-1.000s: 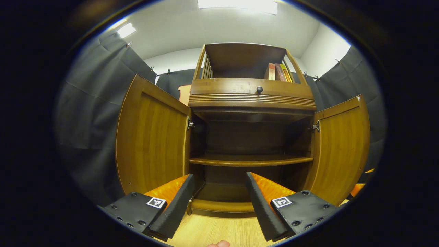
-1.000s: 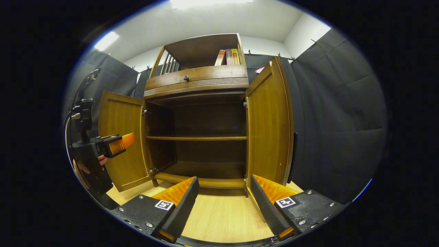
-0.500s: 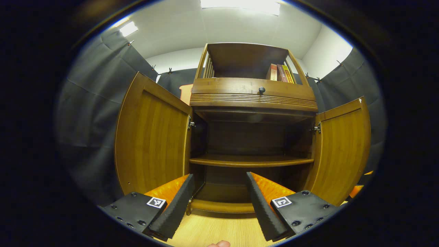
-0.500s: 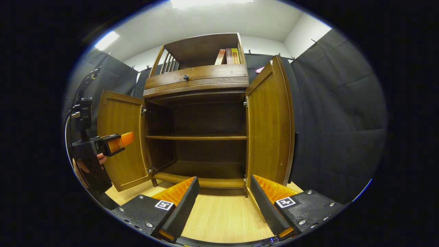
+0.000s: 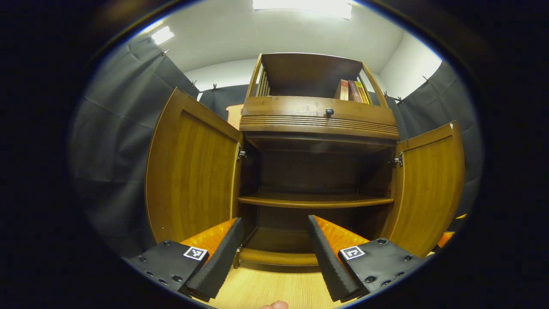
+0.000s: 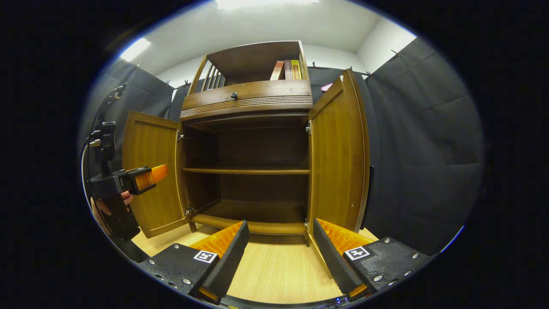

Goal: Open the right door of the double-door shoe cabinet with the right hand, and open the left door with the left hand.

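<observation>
Cabinet (image 5: 317, 124) glossy varnished wood; floor (image 6: 279, 270) matt pale wood-grain; tongs' pads (image 5: 218, 257) ribbed.

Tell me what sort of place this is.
Likely a recording booth staged as a home corner: black cloth hangs as walls around a wooden shoe cabinet, both doors open, with books on top, on a wood-grain floor.

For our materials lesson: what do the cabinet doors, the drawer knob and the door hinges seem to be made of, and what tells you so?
Cabinet doors: probably wood or wood veneer, with a glossy honey-brown finish; vertical grain lines and soft reflections show.
Drawer knob: small, round, dark; metal or dark-stained wood, too small to tell.
Door hinges: likely metal; silvery and shiny against the wood.
</observation>
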Available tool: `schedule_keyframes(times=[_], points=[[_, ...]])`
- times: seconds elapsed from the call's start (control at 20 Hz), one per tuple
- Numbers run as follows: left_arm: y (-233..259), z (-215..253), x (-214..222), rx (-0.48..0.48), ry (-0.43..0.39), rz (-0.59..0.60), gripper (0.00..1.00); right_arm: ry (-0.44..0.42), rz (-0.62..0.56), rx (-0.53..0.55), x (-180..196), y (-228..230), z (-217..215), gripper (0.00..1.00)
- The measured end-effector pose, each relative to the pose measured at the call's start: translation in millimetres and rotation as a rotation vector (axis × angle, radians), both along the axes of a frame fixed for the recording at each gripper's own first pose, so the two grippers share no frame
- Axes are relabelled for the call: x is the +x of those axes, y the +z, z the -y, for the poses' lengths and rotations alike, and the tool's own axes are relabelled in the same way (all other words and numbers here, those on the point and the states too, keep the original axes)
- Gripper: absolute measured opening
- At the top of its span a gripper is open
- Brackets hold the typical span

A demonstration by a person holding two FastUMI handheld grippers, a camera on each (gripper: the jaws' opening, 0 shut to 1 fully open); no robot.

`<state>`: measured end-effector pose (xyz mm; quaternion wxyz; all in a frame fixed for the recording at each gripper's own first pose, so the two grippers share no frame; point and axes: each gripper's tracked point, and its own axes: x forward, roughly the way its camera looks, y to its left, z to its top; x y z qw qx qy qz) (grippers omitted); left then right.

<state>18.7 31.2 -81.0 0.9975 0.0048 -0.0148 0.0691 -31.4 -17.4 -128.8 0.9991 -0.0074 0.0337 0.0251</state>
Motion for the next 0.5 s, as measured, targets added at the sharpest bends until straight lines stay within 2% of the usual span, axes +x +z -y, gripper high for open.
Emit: schedule_keyframes(times=[0.5], points=[[-1.4,-5.3,1.1,-0.004,0.013,-0.001,0.96,0.001,0.002,-0.002,2.3,-0.3,0.0,0.92]])
